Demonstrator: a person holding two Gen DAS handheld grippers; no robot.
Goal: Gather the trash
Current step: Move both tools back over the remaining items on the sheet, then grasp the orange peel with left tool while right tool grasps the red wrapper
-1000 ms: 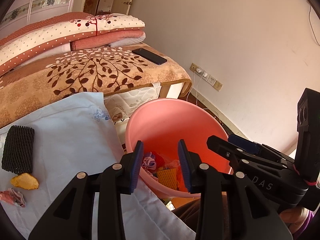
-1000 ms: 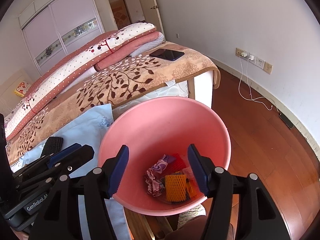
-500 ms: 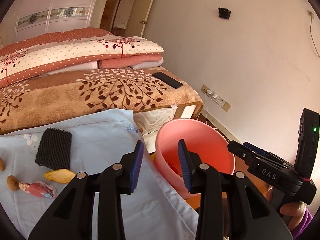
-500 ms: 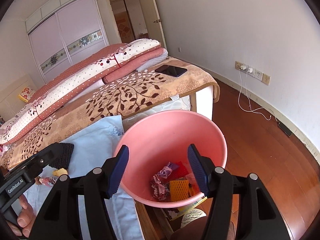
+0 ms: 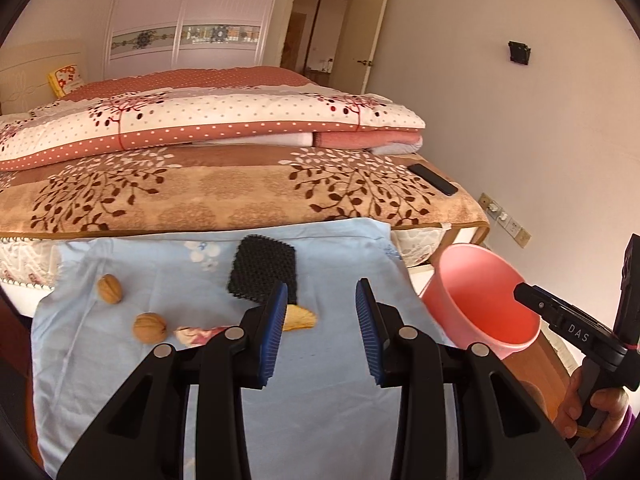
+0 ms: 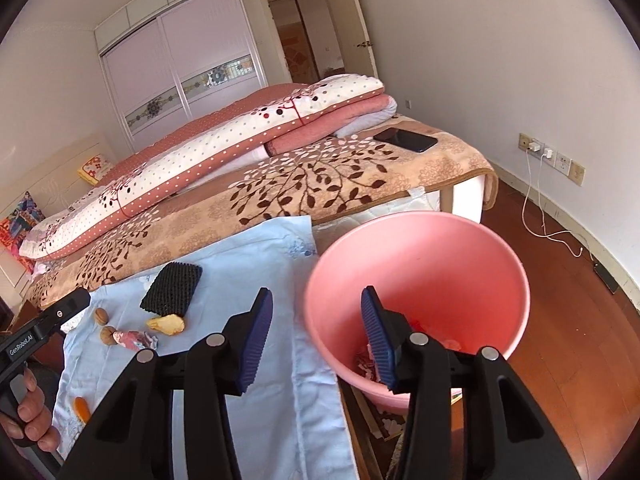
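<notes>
- Left gripper (image 5: 322, 332): lower centre of the left wrist view, jaws apart, nothing between them, above the light blue cloth (image 5: 340, 264).
- Right gripper (image 6: 316, 340): lower centre of the right wrist view; jaws have just been closing, still apart and empty; its right finger stands before the pink bucket (image 6: 516, 280).
- Trash on the cloth, left wrist view: black foam net (image 5: 262, 266) at centre; yellow peel (image 5: 300, 316) just below it, partly behind the left finger; crumpled wrapper (image 5: 198, 334) and two walnuts (image 5: 149, 327) at left.
- Bucket: right of the cloth; scraps lie at its bottom.
- Beyond: a bed with a leaf-patterned blanket (image 6: 320, 184), folded quilts, a dark phone (image 6: 406, 140).
</notes>
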